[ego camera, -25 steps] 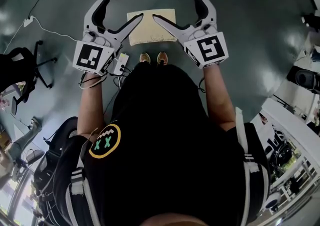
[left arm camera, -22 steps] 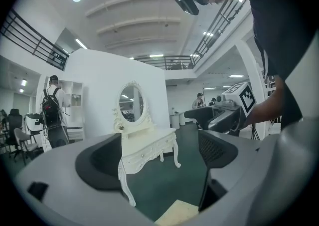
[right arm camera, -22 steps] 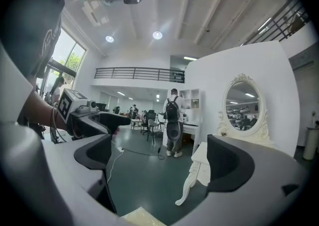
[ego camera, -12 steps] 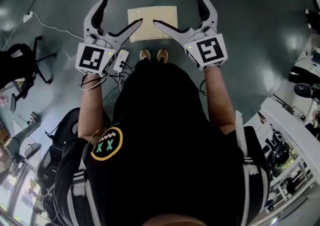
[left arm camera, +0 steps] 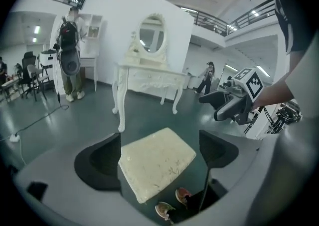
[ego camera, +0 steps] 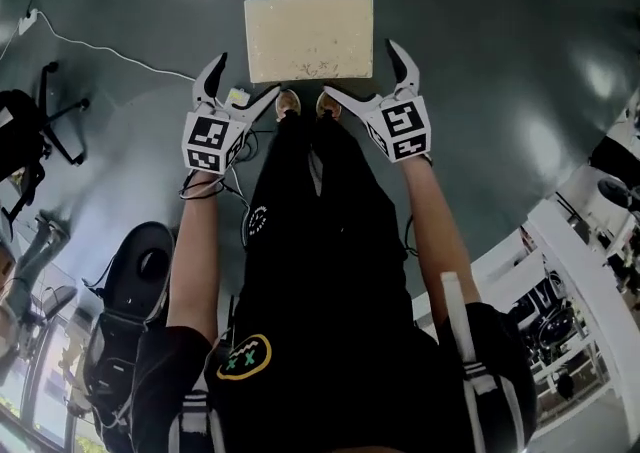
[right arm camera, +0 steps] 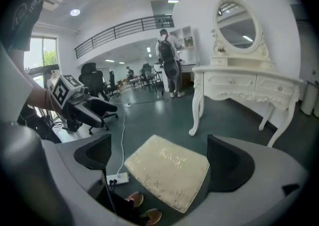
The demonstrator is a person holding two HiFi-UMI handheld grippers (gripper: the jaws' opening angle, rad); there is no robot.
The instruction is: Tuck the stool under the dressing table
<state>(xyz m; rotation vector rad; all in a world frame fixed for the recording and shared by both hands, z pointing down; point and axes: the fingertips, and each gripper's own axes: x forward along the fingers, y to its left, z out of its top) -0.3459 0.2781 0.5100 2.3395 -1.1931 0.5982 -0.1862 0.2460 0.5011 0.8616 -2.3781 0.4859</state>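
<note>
The stool, seen from above as a cream cushioned rectangle (ego camera: 308, 36), stands on the dark green floor just ahead of the person's shoes (ego camera: 303, 103). My left gripper (ego camera: 245, 79) is at its near left corner and my right gripper (ego camera: 362, 71) at its near right corner. Both are open, their jaws have just been opening wider, and nothing is between the pads. The left gripper view shows the stool (left arm camera: 157, 162) below its jaws and the white dressing table (left arm camera: 149, 78) with an oval mirror beyond. In the right gripper view the stool (right arm camera: 167, 170) lies low and the dressing table (right arm camera: 244, 78) stands to the right.
A white power strip (ego camera: 237, 96) with a long cable lies left of the shoes. Black office chairs (ego camera: 30, 131) stand at the left. A person with a backpack (left arm camera: 70, 60) stands beyond the table. White furniture (ego camera: 570, 271) lines the right side.
Both grippers have dropped steeply toward the stool as the person bent down. The stool now looks larger and nearer, and both pairs of jaws stand a little wider.
</note>
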